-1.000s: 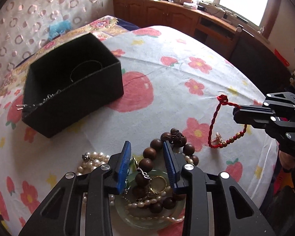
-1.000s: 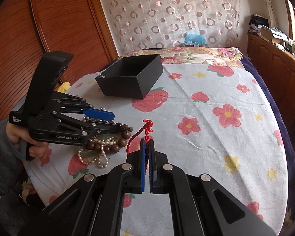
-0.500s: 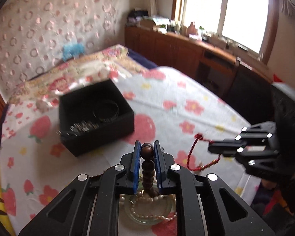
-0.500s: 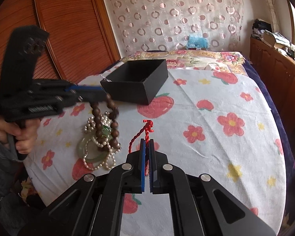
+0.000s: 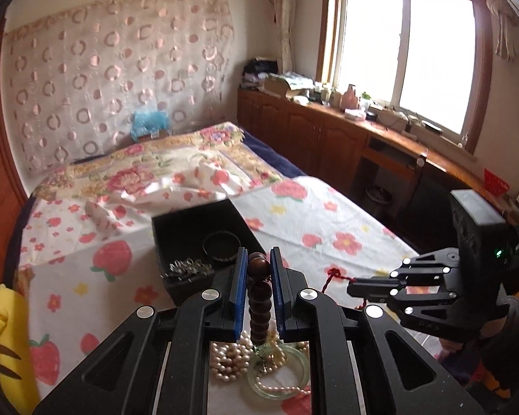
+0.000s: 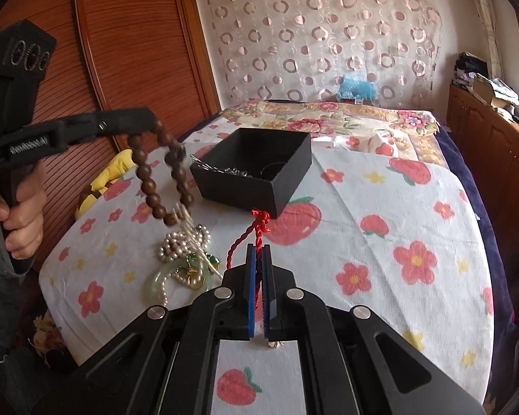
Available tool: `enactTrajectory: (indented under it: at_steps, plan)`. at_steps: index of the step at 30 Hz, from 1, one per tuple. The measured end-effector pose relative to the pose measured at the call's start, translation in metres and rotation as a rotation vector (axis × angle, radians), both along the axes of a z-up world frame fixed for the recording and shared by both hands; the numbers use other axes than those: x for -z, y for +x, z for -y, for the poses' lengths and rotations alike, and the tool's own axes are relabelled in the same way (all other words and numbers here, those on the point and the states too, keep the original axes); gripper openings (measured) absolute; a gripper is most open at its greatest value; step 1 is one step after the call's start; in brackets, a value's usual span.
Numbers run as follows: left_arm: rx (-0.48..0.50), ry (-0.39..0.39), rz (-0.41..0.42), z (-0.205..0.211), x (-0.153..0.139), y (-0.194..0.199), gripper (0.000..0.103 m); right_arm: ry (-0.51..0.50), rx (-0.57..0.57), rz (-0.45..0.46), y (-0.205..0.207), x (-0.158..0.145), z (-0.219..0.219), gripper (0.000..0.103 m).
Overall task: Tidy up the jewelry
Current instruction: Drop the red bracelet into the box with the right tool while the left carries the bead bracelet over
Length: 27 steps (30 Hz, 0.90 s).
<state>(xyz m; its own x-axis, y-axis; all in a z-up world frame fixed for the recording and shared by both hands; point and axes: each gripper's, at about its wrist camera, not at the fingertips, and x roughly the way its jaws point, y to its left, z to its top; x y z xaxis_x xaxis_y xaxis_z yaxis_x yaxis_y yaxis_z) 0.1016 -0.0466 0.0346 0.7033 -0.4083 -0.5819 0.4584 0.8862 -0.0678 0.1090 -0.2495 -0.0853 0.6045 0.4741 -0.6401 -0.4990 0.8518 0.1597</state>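
Observation:
My left gripper (image 5: pixel 258 259) is shut on a brown wooden bead bracelet (image 5: pixel 259 297) and holds it in the air above the bed; the right wrist view shows it (image 6: pixel 155 180) hanging as a loop. My right gripper (image 6: pixel 258 252) is shut on a red braided cord bracelet (image 6: pixel 256 231), lifted a little off the sheet. A black open box (image 6: pixel 256 169) with a dark bangle (image 5: pixel 221 245) and a silver chain (image 5: pixel 187 266) inside sits beyond both grippers. A pile of pearls (image 6: pixel 183 242) and a green jade bangle (image 6: pixel 159 280) lies below the left gripper.
The bed has a white sheet (image 6: pixel 380 242) printed with flowers and strawberries. A yellow plush toy (image 5: pixel 3 339) lies at the bed's left edge. A wooden wardrobe (image 6: pixel 128 52) stands to the left, and wooden cabinets (image 5: pixel 311 138) run under the window.
My left gripper closed on the wooden bead bracelet and lifted it off the pile, toward the black box. My right gripper kept hold of the red cord and moved closer to the box.

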Motion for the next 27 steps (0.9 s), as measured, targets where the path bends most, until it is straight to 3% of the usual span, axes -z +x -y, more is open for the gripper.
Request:
enactTrajectory:
  at_steps: [12,21,27]
  plan:
    - [-0.047,0.006,0.038,-0.018,-0.014,0.006,0.012,0.005,-0.028,0.018,0.014,-0.012,-0.012,0.004]
    - [-0.094,0.013,0.049,-0.031,-0.017,0.027,0.012,-0.001,-0.054,0.061,0.065,-0.033,-0.041,0.004]
    - [-0.118,0.028,0.059,-0.035,-0.026,0.051,0.012,-0.017,-0.059,0.046,0.106,-0.03,-0.058,0.004]
